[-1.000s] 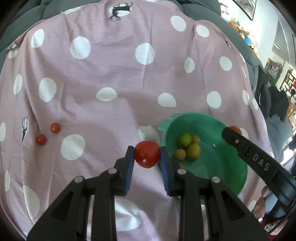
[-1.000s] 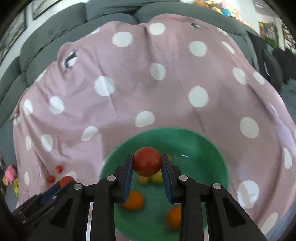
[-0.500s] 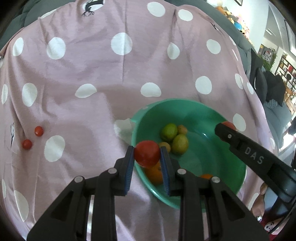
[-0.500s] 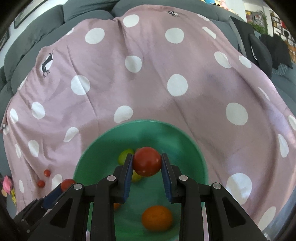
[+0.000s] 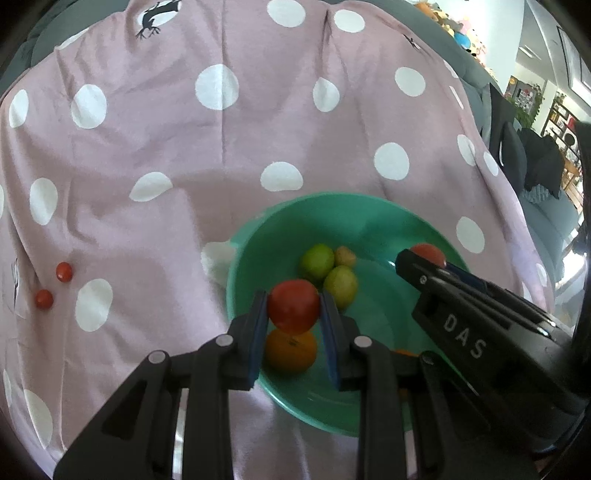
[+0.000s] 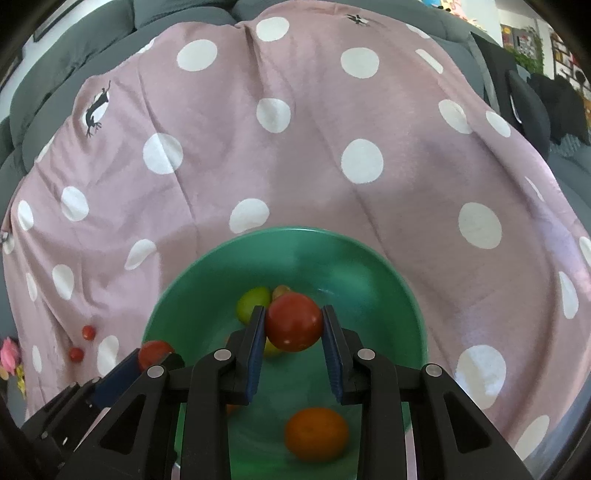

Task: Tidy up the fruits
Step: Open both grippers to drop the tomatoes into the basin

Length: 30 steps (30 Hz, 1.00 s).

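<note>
A green bowl (image 5: pixel 373 221) (image 6: pixel 373 258) sits on the pink polka-dot blanket. It holds green-yellow fruits (image 5: pixel 317 258) (image 6: pixel 253 300) and oranges (image 5: pixel 291 352) (image 6: pixel 317 434). My left gripper (image 5: pixel 294 306) is shut on a red tomato (image 5: pixel 293 305) and holds it over the bowl's left side. My right gripper (image 6: pixel 294 323) is shut on another red tomato (image 6: pixel 294 322) over the bowl's middle. The right gripper also shows in the left wrist view (image 5: pixel 424 258), and the left gripper in the right wrist view (image 6: pixel 155 354).
Two small red cherry tomatoes (image 5: pixel 64 272) (image 5: pixel 44 299) lie on the blanket (image 5: pixel 221 147) to the left of the bowl; they also show in the right wrist view (image 6: pixel 88 332) (image 6: pixel 76 354). Grey sofa cushions (image 6: pixel 110 29) rise behind the blanket.
Both grippers have moved forward with their tomatoes. The left one went from beside the bowl to over its left side. The right one is now deeper over the bowl.
</note>
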### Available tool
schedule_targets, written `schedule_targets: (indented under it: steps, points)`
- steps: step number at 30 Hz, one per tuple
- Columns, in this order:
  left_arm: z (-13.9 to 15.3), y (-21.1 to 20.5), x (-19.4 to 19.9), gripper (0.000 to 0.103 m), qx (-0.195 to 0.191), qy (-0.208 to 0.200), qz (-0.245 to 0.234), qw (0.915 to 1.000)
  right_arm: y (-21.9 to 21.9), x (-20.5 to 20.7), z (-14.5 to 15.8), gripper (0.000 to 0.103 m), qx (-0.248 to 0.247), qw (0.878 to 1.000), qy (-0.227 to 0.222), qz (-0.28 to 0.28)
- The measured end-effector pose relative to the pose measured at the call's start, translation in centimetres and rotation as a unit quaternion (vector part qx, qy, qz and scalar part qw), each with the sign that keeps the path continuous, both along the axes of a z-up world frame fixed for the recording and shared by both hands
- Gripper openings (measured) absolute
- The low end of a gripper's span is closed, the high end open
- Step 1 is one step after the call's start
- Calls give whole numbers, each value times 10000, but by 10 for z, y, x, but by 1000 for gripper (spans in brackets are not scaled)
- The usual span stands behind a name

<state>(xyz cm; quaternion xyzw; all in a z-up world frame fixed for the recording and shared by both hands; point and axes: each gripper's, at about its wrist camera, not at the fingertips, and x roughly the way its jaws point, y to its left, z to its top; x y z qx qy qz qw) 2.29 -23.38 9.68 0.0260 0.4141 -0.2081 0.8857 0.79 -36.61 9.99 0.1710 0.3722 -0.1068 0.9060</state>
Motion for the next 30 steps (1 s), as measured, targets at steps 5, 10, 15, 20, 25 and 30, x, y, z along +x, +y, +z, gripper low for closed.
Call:
schedule_targets:
  steps: [5, 10, 15, 20, 25, 30]
  points:
    - [-3, -2, 1, 28, -28, 80, 3, 10000, -2, 0, -1, 31, -1, 10000, 47, -48]
    - [-3, 0, 1, 28, -73, 139, 105, 9998, -8, -3, -3, 31, 160, 9998, 47, -97]
    - [7, 9, -5, 36, -322, 54, 167, 9993, -8, -4, -1, 32, 83, 9998, 23, -179]
    - [19, 25, -10, 61, -328, -118, 174, 9992, -5, -7, 3, 55, 325, 9992, -219, 28]
    - [30, 65, -10, 69, -552, -194, 498, 9970, 6, -3, 9, 57, 499, 9980, -328, 219]
    - [34, 125, -2, 71, -572, -261, 902, 9939, 22, 0, 15, 57, 613, 9962, -459, 409]
